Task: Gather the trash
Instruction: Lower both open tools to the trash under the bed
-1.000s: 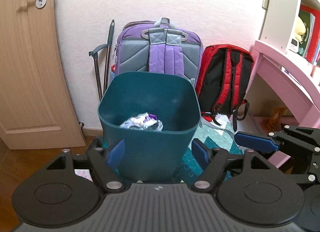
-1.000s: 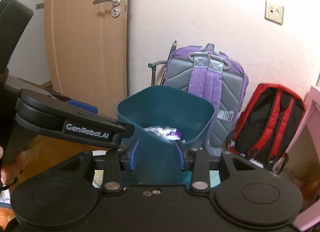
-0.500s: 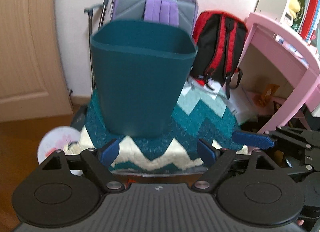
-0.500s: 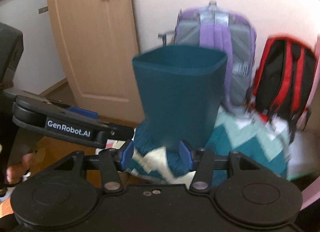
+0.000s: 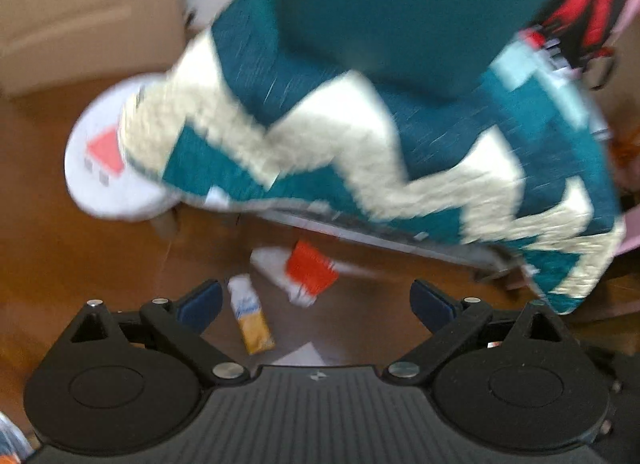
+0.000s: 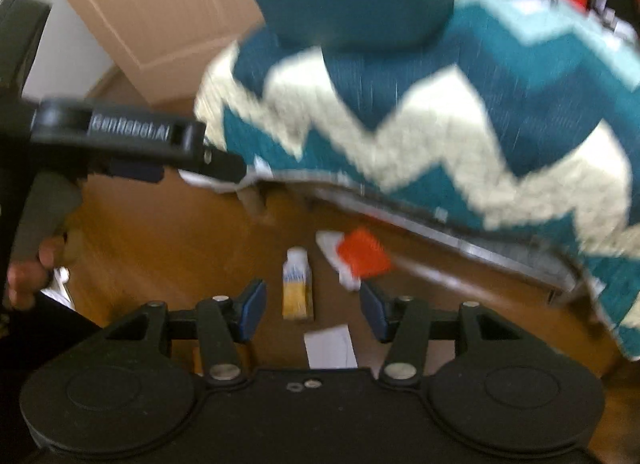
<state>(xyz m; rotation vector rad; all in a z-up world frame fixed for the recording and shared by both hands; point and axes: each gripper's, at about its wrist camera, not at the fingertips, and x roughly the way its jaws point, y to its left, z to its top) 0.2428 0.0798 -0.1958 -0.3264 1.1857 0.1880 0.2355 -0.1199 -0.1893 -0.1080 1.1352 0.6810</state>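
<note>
While the left gripper (image 5: 316, 300) is opening on nothing, the yellow-and-white packet (image 6: 297, 291) lies lengthwise between the spread, empty right gripper (image 6: 313, 310) fingers.

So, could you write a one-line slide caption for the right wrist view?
Right gripper, empty, above a yellow-white wrapper and a red-white wrapper on the wooden floor beside a zigzag blanket.

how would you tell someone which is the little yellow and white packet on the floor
Find the zigzag teal and cream blanket; on the wooden floor below its edge lies some litter. The yellow and white packet is the slim one, left of the red and white wrapper.
</note>
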